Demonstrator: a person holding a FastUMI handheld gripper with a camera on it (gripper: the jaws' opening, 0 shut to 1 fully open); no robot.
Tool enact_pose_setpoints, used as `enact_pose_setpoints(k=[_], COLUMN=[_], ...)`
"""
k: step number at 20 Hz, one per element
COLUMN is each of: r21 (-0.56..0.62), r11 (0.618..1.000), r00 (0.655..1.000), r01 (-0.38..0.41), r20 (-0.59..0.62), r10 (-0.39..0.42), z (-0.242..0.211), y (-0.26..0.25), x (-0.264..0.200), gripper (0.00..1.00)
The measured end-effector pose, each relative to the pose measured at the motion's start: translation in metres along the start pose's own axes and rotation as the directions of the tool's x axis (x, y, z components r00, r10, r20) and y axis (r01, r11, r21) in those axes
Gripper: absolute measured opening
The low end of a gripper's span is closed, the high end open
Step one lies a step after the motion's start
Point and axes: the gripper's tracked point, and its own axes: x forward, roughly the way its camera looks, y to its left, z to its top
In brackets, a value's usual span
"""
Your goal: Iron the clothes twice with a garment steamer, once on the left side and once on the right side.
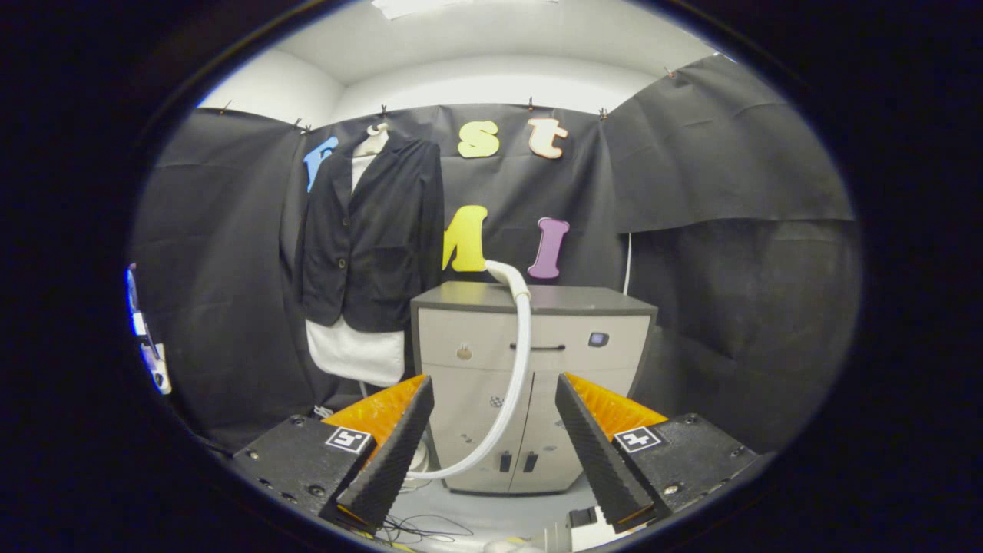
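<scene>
Nearest, the gripper [491, 430] has its jaws spread wide, grasping nothing. Between them and beyond, a white hose [516, 369] curves up over a grey cabinet [537, 361]. Beside the cabinet, a dark jacket [372, 230] hangs on a form against the booth wall.

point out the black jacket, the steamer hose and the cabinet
black jacket [374, 238]: gripper view, on its front panel.
steamer hose [522, 353]: gripper view, mid-length, beyond the open gripper [491, 453].
cabinet [591, 361]: gripper view, on its drawer front.
</scene>
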Motion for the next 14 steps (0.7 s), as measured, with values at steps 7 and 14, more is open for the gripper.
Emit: enact_pose_setpoints(k=[7,14], r21=[0.02,0.047], r11=[0.999,0.995], r00=[0.999,0.995], r01=[-0.026,-0.093], r20=[0.034,-0.029], r10=[0.025,0.094], z=[0.089,0.142], y=[-0.033,-0.062], x=[0.09,0.204], gripper=[1.0,1.0])
